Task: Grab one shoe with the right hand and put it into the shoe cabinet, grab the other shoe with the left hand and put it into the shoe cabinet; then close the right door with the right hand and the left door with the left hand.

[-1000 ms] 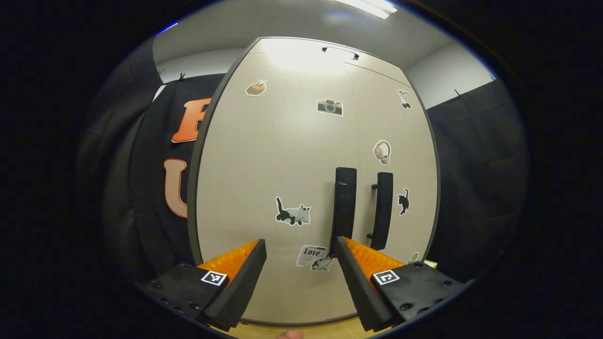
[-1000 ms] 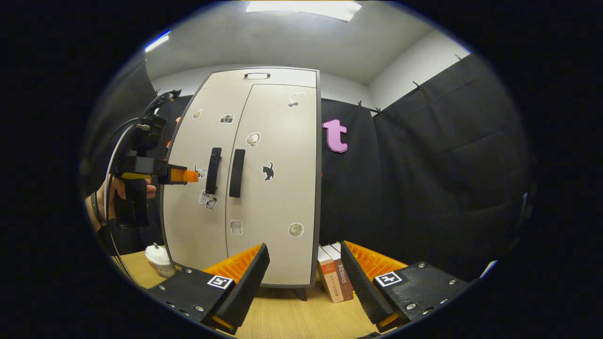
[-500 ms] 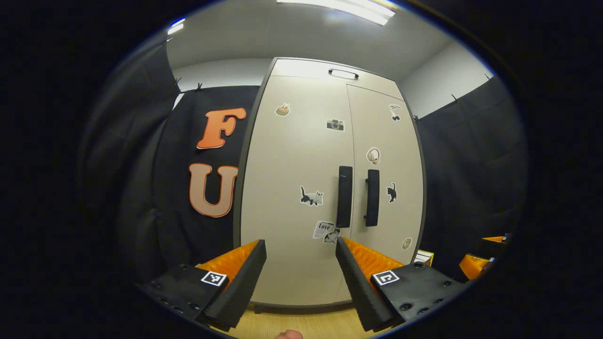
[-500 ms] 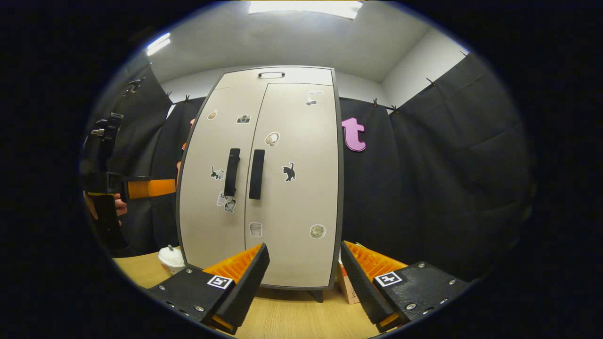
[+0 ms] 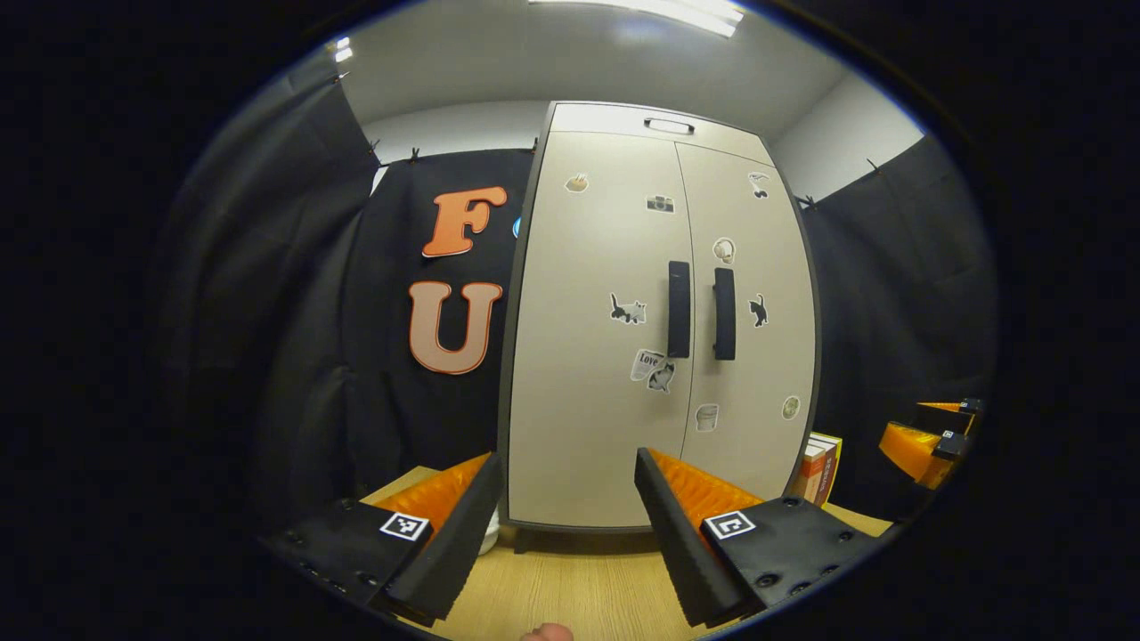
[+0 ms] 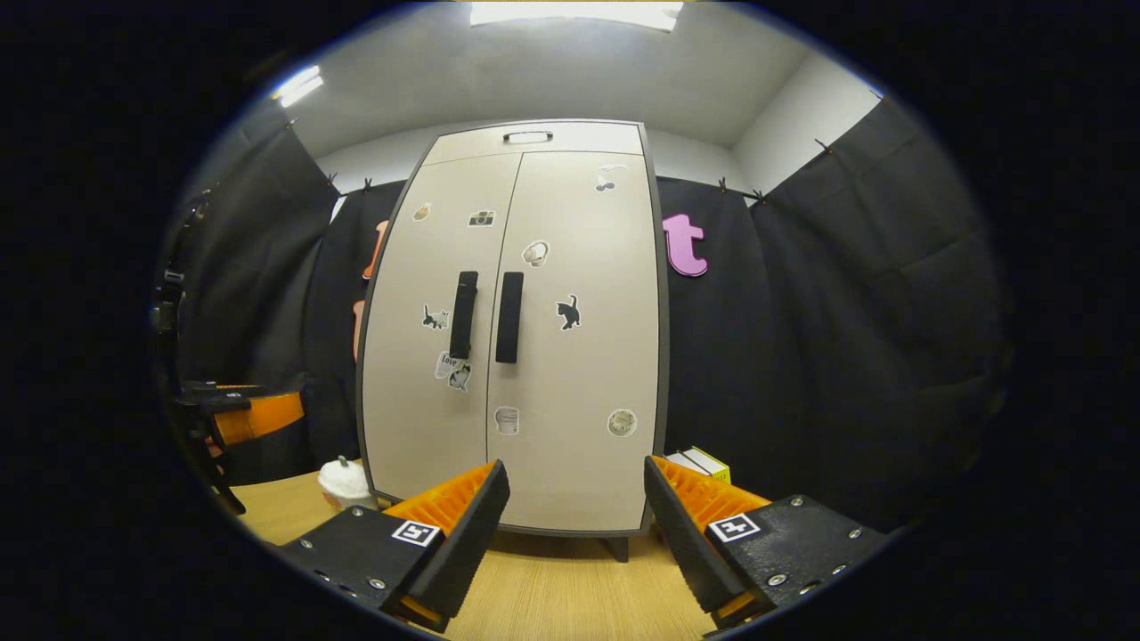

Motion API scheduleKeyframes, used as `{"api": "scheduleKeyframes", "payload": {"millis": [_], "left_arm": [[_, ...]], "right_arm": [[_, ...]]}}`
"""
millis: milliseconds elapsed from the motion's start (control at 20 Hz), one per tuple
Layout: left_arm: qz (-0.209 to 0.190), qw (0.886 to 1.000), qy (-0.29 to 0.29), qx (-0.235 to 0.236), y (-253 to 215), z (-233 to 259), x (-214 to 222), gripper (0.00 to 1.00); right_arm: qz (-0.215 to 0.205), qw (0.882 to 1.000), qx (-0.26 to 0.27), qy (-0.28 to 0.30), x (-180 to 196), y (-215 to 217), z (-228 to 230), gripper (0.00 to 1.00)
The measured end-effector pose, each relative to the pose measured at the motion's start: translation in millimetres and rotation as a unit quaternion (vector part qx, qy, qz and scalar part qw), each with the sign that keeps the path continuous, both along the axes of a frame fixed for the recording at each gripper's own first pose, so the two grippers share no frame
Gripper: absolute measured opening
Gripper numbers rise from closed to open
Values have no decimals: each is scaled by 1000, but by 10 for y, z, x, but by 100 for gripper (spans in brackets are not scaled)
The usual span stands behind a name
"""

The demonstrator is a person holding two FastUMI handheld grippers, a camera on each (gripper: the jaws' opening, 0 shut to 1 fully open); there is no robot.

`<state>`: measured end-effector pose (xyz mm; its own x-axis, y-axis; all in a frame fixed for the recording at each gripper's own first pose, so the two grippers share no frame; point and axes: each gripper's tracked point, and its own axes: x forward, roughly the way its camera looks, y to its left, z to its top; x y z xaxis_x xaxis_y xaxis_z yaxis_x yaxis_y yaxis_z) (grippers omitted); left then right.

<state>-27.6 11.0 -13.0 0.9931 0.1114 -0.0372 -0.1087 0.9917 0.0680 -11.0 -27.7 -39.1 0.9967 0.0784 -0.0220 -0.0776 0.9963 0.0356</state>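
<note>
Shoe cabinet (image 6: 517, 329) upright on wooden table (image 6: 552, 592), both doors flush, seam straight between left door (image 5: 597, 338) and right door (image 5: 748, 320); shoes presumably shut inside, so task judged complete or nearly so

Two black bar handles side by side at the seam: left handle (image 5: 679, 309), right handle (image 5: 724, 313); best hold for any reopening, being stiff, vertical and narrow enough to fit between fingers

Doors judged light, rigid panels on hinges; smooth, sticker-dotted face offering no pinch, hence pushed flat with a fingertip rather than grasped; little risk beyond tipping the cabinet if shoved hard

Left gripper (image 5: 565, 499) fingers spread wide, holding nothing, set back from the cabinet above the table edge

Right gripper (image 6: 574, 503) likewise spread and empty, facing the cabinet front; also seen at the right rim of the left gripper view (image 5: 926, 436)

Left gripper seen low at the left rim of the right gripper view (image 6: 249, 414)

Books (image 5: 819, 467) just beside the cabinet's right side; small white object (image 6: 343, 481) near its left foot
</note>
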Motion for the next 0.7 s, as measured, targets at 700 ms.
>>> {"api": "scheduleKeyframes", "payload": {"millis": [700], "left_arm": [[11, 1000, -11, 9, 110, 82, -103, 96]], "right_arm": [[-3, 1000, 7, -3, -58, 28, 38, 94]]}}
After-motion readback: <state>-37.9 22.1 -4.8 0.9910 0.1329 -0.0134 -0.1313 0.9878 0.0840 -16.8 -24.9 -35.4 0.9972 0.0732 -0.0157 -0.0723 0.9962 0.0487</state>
